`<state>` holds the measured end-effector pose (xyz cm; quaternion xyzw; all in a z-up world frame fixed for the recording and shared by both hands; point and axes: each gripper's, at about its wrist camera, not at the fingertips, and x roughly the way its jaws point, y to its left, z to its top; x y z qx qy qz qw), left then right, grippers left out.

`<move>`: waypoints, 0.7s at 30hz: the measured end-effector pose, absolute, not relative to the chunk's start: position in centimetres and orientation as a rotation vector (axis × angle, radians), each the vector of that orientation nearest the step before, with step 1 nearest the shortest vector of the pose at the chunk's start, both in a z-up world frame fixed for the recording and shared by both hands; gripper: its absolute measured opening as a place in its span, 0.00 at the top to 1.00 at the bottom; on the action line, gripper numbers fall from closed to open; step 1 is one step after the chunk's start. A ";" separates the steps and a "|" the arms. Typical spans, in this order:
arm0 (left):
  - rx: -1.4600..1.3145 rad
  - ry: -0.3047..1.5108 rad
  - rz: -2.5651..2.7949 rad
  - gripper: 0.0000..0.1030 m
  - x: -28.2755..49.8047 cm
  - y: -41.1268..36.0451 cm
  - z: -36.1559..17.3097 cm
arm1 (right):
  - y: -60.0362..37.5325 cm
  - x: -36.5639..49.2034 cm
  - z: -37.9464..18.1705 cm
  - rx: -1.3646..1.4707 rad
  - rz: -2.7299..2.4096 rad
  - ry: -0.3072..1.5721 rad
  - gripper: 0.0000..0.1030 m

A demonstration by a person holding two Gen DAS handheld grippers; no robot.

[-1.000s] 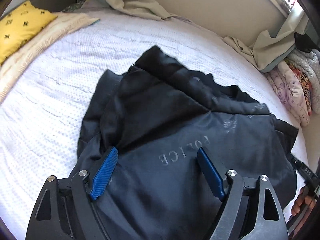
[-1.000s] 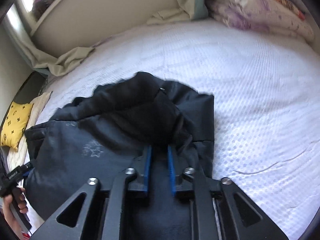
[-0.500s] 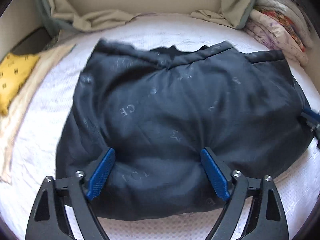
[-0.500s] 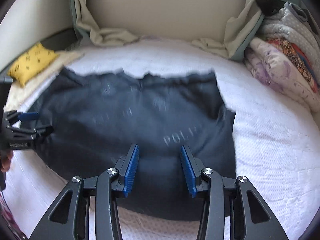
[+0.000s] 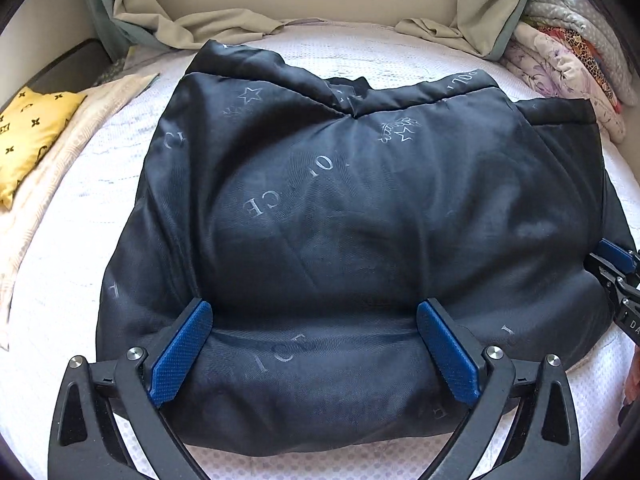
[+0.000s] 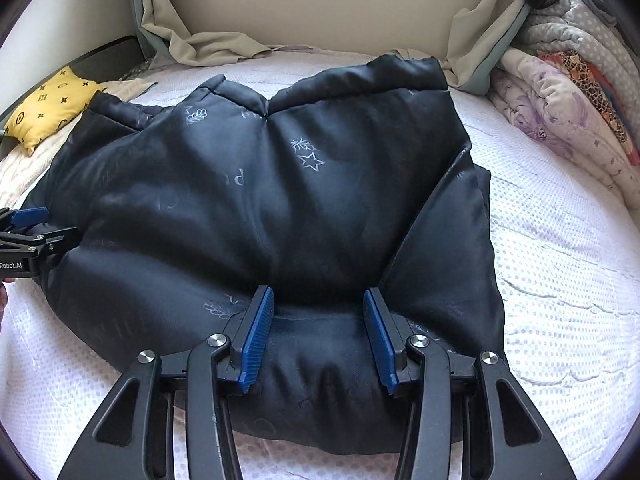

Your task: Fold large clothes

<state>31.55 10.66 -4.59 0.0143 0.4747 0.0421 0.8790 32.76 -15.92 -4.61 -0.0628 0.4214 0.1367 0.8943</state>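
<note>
We see a dark padded jacket [image 5: 360, 208] spread lining-up across the white mattress [image 5: 72, 248], its shiny inner fabric printed with stars and "POLICE" lettering. Our left gripper [image 5: 314, 344] stands over the near hem with its 2 blue pads spread wide, the cloth bulging between them but not pinched. Our right gripper [image 6: 320, 332] sits at the hem further right, jaws parted at a middling gap, gripping nothing. A yellow patterned pillow [image 5: 28, 132] lies at the left edge; folded floral quilts [image 6: 568, 108] are stacked at the right.
</note>
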 end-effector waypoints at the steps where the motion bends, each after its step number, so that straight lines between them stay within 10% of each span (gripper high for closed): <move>1: 0.029 0.990 0.088 0.00 31.5 10.7 -4.6 | -15.9 32.8 -4.7 -0.132 0.284 0.875 0.59; 21: 0.037 0.986 0.103 0.00 31.5 10.3 -4.7 | -16.0 33.4 -4.6 -0.093 0.271 0.904 0.59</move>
